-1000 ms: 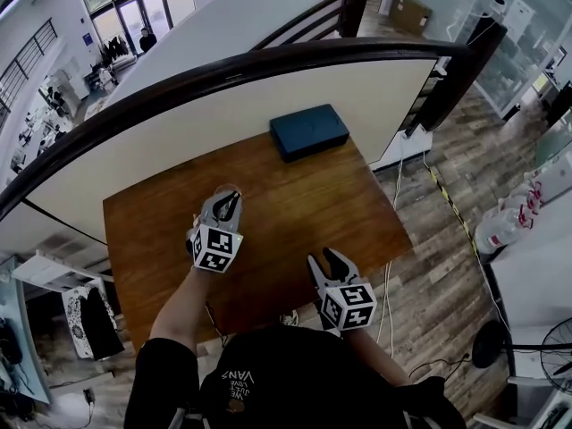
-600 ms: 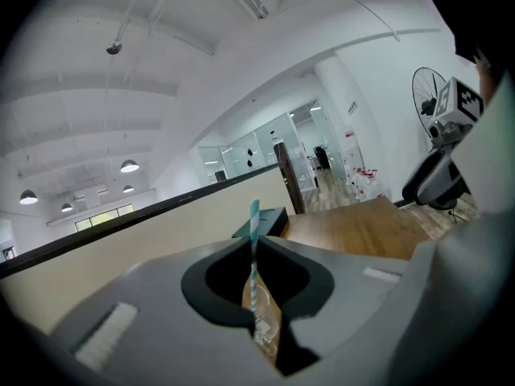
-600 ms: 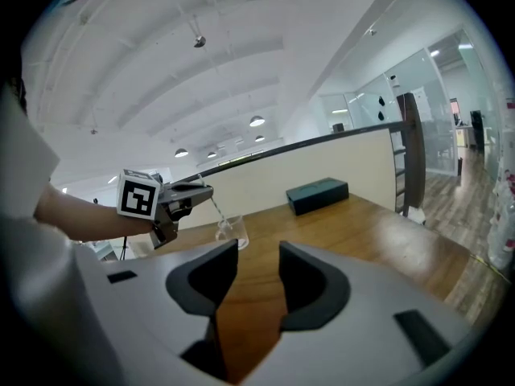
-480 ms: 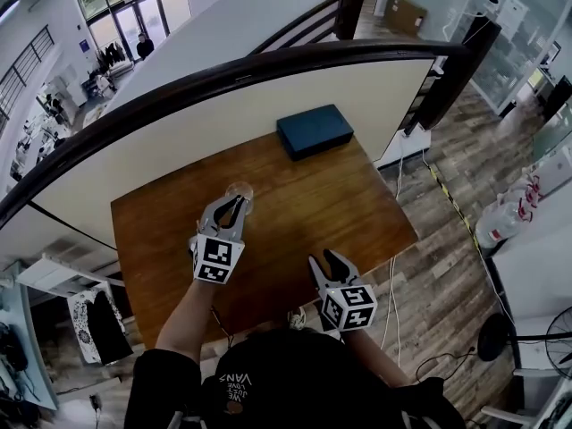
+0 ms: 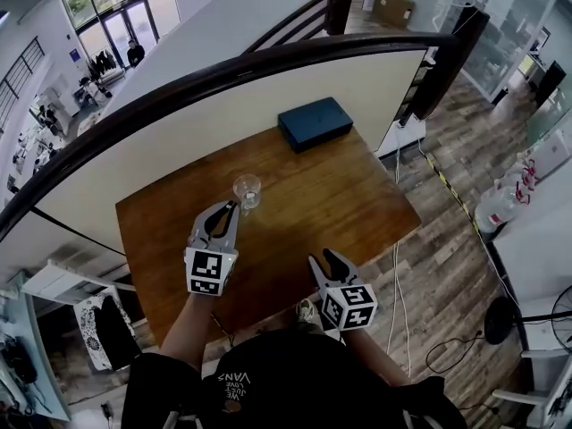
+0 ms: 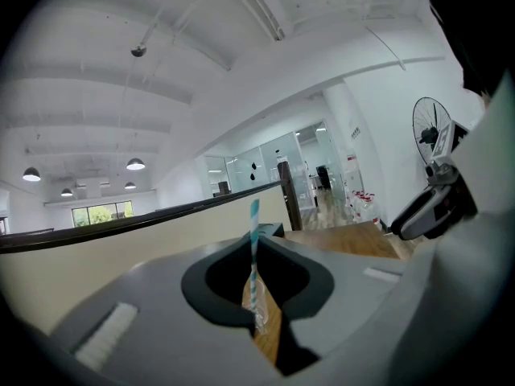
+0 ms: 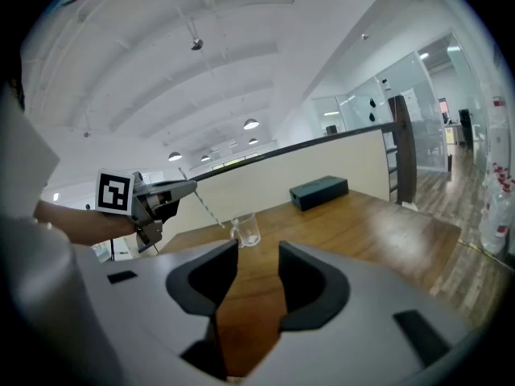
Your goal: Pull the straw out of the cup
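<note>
On the table (image 5: 344,208) — cup (image 5: 248,190); straw (image 6: 254,244) in left claw (image 5: 227,207).

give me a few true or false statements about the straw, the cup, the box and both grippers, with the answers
1. The left gripper is shut on the teal-and-white striped straw. True.
2. The right gripper grips the clear cup. False: its jaws stand apart and empty, and the cup stands farther off on the table.
3. The cup stands upright on the brown wooden table. True.
4. The dark blue rectangular box lies at the table's near edge. False: it lies at the far edge, by the cream partition.
</note>
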A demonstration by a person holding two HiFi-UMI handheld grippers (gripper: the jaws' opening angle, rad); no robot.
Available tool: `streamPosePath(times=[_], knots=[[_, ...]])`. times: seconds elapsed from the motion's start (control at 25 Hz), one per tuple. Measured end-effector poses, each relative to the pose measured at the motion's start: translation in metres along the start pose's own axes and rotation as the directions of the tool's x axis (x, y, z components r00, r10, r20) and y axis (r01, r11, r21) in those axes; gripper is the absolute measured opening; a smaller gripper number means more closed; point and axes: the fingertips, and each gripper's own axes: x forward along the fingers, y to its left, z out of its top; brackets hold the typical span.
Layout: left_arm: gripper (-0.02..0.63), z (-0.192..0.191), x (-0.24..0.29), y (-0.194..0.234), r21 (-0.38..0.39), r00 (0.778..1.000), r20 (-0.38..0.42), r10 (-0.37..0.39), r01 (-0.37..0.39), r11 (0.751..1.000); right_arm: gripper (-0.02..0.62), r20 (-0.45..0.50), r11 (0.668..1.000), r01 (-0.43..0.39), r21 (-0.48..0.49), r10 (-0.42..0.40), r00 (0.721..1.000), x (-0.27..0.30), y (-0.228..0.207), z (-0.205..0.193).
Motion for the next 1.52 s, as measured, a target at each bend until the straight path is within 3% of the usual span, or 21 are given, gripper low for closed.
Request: streamPosePath(times=[0.44, 1.0, 1.52], knots=[[0.029, -0.005, -0.05, -0.005, -0.072, 0.999, 0.029, -0.019, 0.021, 0.997, 0.15, 0.008, 0.999, 0.035, 0.019, -0.035, 0.999, -0.015, 0.032, -0.016], [0.029, -0.036, -0.131, -0.009, -0.107, 0.999, 0.001, -0.04, 0.04, 0.993, 0.15, 0.04, 0.999, 0.047, 0.019, -0.048, 0.998, -0.028, 0.087, -0.037], [0.029, -0.047, -0.179, -0.028, -0.122, 0.994, 0.033, -0.102, 0.105, 0.987, 0.133, 0.068, 0.996, 0.093, -0.002, -0.093, 0.993, -0.054, 0.122, -0.05]])
